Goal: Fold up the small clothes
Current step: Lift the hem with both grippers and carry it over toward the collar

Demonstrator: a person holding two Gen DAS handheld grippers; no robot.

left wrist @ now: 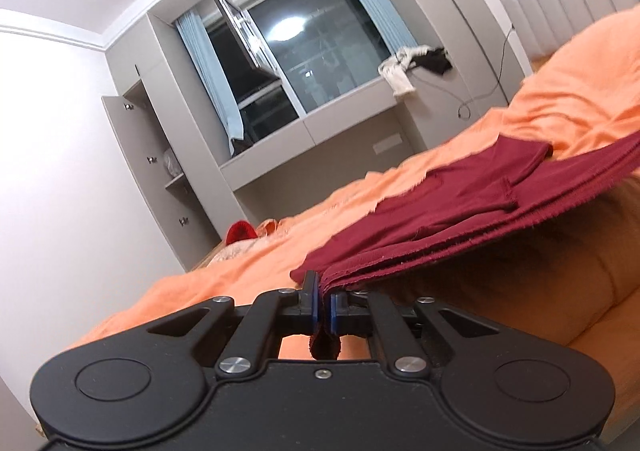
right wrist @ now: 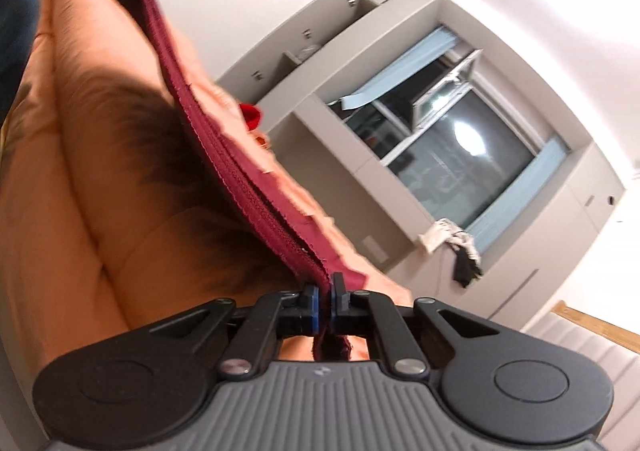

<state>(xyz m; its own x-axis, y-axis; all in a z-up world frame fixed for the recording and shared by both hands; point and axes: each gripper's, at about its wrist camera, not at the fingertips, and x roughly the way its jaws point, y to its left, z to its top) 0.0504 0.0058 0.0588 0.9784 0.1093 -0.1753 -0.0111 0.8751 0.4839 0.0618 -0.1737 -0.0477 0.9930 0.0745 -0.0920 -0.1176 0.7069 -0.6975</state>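
Maroon garment [left wrist: 460,207] sits clamped at one edge in your left gripper [left wrist: 324,305], whose jaws are pressed together on several stacked layers of the fabric, a small tuft poking out behind the blue pads [left wrist: 318,309]. From the left wrist view, the cloth runs away from the claw up and to the right, lifted off the orange bedspread [left wrist: 224,275] near you and lying flat on it farther off, with a short sleeve spread out on the bed. Beyond the bed, a window [left wrist: 304,51] is set in grey cabinets. From the right wrist view, your right gripper [right wrist: 325,309] is likewise closed tight on the folded edge, layers pinched between its pads. The garment stretches taut from that claw up and to the left across the bedspread, ending at the other gripper in the top left corner.
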